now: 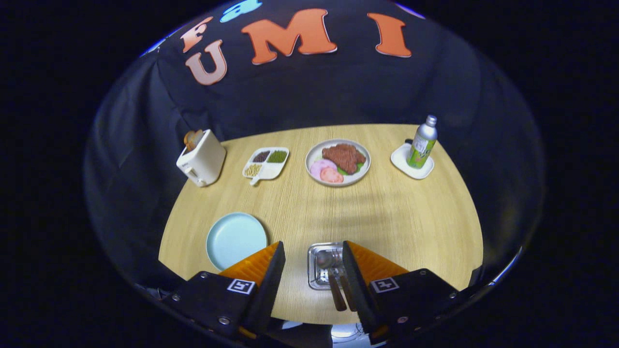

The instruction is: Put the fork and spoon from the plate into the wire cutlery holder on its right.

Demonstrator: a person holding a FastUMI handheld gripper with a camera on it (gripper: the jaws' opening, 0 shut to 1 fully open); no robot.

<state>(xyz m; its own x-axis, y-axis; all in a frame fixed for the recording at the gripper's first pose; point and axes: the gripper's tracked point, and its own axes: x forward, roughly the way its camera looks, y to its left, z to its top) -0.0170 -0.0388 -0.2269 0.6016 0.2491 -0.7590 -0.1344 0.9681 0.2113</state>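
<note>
Hovering above the near edge of the round wooden table [387, 217], the gripper [313, 256] has its fingers spread wide with nothing between the ridged pads. A small shiny metal tray [314, 270], serving as the plate, lies between the fingers, closer to the right one, which hides its right side. On that tray lie the spoon [325, 263] and the fork [338, 261] side by side, metal heads pointing away, brown wooden handles reaching back off the tray's near rim. Left of the tray, beyond the left finger, sits a smooth pale blue plate [236, 239]. Farther off stands a cream toaster [202, 158] with bread in its slot, a divided white dish [267, 163] of grains, a plate of meat [338, 161], and a metal bottle [422, 143] on a white coaster [411, 162].
</note>
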